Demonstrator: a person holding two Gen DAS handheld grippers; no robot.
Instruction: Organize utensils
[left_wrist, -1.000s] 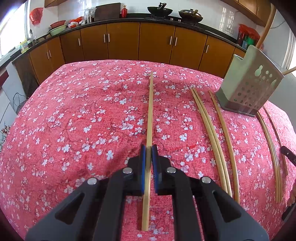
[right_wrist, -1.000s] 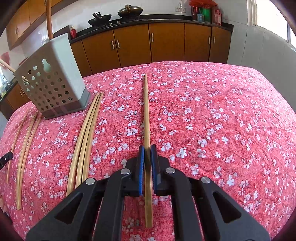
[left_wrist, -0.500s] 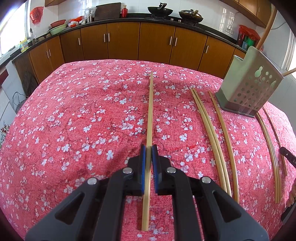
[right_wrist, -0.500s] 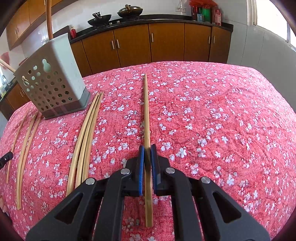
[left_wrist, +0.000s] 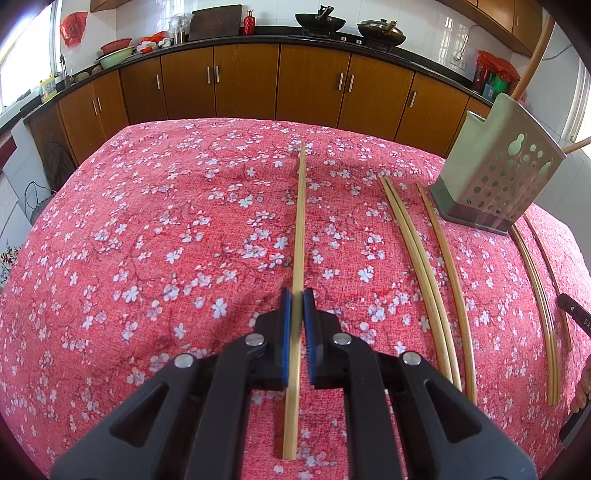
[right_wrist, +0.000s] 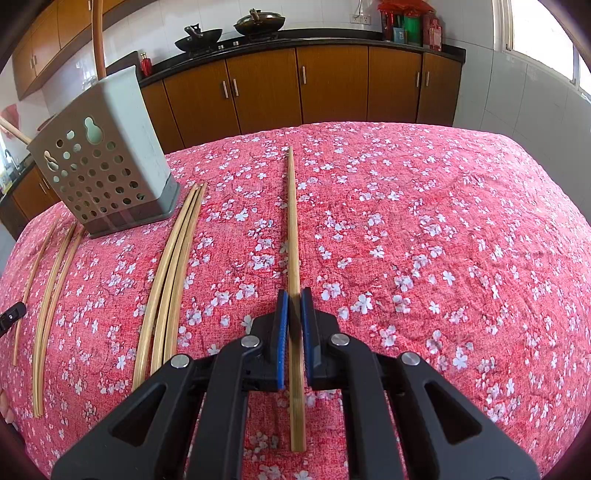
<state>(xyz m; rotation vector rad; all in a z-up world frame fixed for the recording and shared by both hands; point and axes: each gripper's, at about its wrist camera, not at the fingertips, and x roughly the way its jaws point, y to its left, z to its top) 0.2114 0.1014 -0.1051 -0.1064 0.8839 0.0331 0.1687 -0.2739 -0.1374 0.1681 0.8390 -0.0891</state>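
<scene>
Floral red tablecloth (left_wrist: 166, 229), brown cabinets (left_wrist: 310, 88), woks (left_wrist: 320, 19)

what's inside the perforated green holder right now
The utensil holder has at least two wooden handles sticking out of its top: one upright, one leaning out sideways. Through the holes the inside looks mostly pale; the utensils' lower ends are hidden.

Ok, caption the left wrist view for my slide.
Left gripper clamps one chopstick on floral cloth; utensil holder far right.

Table under red cloth with white blossom print (left_wrist: 166, 221). Lying flat on it: loose bamboo chopsticks (left_wrist: 424, 258) in near-parallel rows. Pale green perforated plastic utensil holder (right_wrist: 107, 177) stands on cloth beside them.
</scene>
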